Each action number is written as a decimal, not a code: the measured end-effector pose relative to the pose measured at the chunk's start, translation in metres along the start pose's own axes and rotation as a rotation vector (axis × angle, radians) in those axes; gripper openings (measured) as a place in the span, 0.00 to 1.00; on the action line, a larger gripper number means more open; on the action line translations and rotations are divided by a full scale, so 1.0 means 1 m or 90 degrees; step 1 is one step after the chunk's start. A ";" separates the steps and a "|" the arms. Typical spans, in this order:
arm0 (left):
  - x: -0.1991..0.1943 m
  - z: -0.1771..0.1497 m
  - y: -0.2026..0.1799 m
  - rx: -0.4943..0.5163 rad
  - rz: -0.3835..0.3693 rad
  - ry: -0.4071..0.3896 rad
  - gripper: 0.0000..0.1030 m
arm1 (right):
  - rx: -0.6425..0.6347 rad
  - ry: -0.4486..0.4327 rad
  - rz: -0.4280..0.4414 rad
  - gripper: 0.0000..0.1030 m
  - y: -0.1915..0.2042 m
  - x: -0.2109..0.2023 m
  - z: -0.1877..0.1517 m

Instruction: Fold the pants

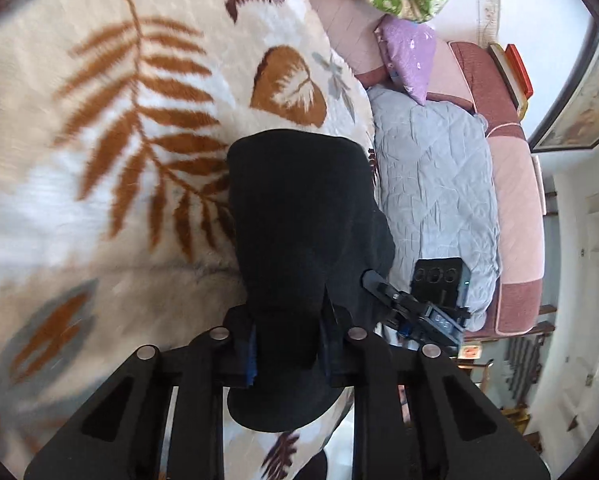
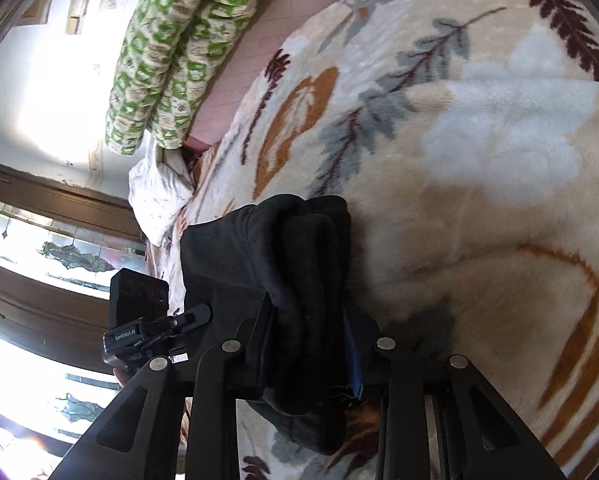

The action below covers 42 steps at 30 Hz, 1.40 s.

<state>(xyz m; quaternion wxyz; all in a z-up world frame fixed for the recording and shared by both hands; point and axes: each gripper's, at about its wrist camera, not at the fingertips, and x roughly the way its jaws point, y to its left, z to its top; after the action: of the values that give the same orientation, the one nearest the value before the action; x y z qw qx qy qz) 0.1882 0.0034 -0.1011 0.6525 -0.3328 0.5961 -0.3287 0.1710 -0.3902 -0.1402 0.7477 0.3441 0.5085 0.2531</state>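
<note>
The black pants (image 1: 299,216) lay bunched on a plush cream blanket (image 1: 99,160) printed with rust-brown fern fronds, grey leaves and dark maroon sprigs, and both grippers were clamped on them. In the left wrist view the left gripper (image 1: 287,344) had its jaws pinched on a fold of the dark cloth, fabric filling the gap between the blue-lined pads. Beside it, to the right, the right gripper (image 1: 383,288) bit into the same bundle from the side. From the right wrist view, the right gripper was likewise closed on a thick roll of the pants, several layers squeezed between its fingers (image 2: 351,344).

The blanket covered a bed with a pink quilted sheet (image 1: 347,16) showing past its edge. A green-and-cream patterned quilt (image 2: 171,52) lay rolled at the far side, a lilac pillow (image 1: 411,56) and a pale grey-blue quilt (image 1: 431,184) alongside. A pink and maroon padded headboard (image 1: 515,184) ran beyond them, books (image 1: 515,68) on top, a framed picture (image 1: 583,104) on the white wall. The right view caught dark wooden window frames (image 2: 51,200), glare pouring through.
</note>
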 end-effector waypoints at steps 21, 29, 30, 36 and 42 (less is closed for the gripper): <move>-0.135 -0.027 0.065 0.146 0.320 -0.040 0.56 | -0.183 0.027 -0.128 0.56 0.146 0.130 -0.100; -0.176 -0.045 0.056 0.109 0.352 -0.121 0.56 | -0.078 -0.001 -0.066 0.60 0.131 0.080 -0.097; -0.181 -0.054 0.051 0.113 0.365 -0.138 0.56 | -0.073 -0.014 -0.062 0.60 0.134 0.070 -0.100; -0.175 -0.115 0.021 0.117 0.447 -0.231 0.56 | -0.163 -0.070 -0.219 0.90 0.191 0.045 -0.155; -0.158 -0.160 0.009 0.112 0.514 -0.269 0.56 | -0.264 -0.173 -0.376 0.99 0.221 0.039 -0.229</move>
<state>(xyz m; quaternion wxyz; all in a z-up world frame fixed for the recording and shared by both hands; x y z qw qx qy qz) 0.0172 0.1323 -0.0311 0.8613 -0.0773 0.5017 -0.0229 -0.0354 -0.1632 -0.0489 0.9026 0.0546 0.4200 0.0766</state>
